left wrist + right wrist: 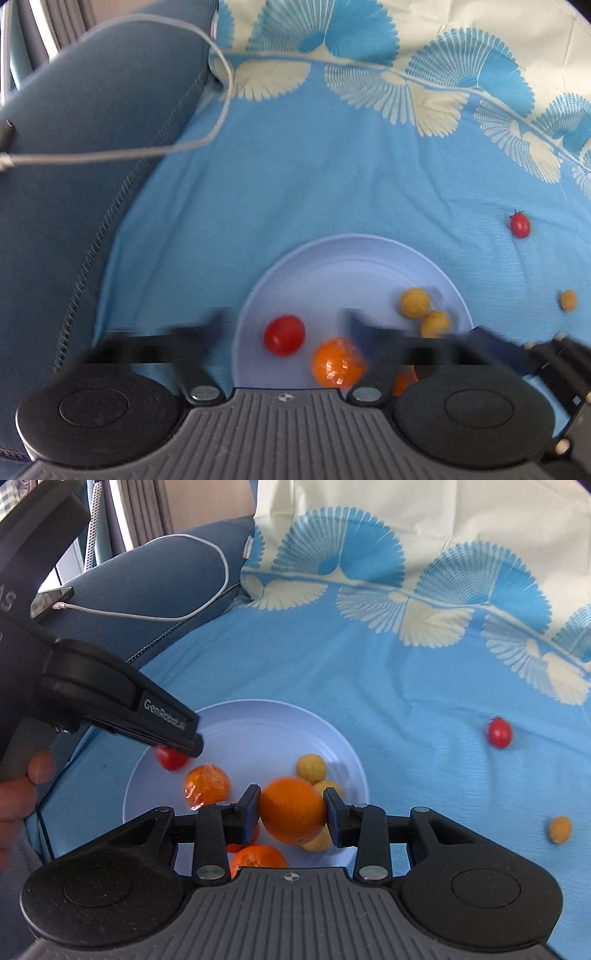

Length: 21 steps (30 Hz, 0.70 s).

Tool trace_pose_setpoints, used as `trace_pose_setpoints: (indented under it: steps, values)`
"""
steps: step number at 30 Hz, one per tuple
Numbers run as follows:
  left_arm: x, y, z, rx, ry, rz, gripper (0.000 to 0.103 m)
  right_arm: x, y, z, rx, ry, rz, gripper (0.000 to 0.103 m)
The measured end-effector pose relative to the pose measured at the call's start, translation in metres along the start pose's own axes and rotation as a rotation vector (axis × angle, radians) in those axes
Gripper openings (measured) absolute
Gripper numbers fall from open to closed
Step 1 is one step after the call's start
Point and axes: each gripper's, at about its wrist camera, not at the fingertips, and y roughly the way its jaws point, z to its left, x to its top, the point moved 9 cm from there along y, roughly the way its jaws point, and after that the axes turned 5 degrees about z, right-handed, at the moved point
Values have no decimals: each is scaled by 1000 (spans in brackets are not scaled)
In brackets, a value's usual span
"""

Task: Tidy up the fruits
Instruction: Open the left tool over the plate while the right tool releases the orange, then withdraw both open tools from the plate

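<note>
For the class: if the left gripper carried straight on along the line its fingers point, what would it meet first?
Most likely the pale blue plate itself, near the red cherry tomato and the wrapped orange fruit. The left gripper is open, angled down over them. Depth is unclear, so one of those fruits could come first.

Grippers over the work area

Left gripper [192, 744] jaws spread wide, empty; right gripper [291, 810] pads (blue-faced) clamp an orange [291, 805]; both angled downward.
</note>
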Motion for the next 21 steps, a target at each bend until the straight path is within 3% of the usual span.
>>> trace_pose_setpoints:
  steps: [2, 4, 7, 12, 21]
  values:
    - [0, -16, 6, 18, 3, -54, 103, 4, -8, -1, -19, 3, -17, 76]
    - [-8, -30, 11, 49, 30, -57, 103, 5, -23, -1, -31, 9, -32, 86]
    - [-32, -52, 24, 92, -1, -49, 103, -4, -54, 1, -32, 40, -21, 90]
    - [-78, -92, 36, 100, -45, -14, 103, -32, -111, 17, -48, 55, -45, 98]
    - [-113, -157, 26, 91, -43, -118, 103, -61, -191, 37, -127, -24, -199, 102]
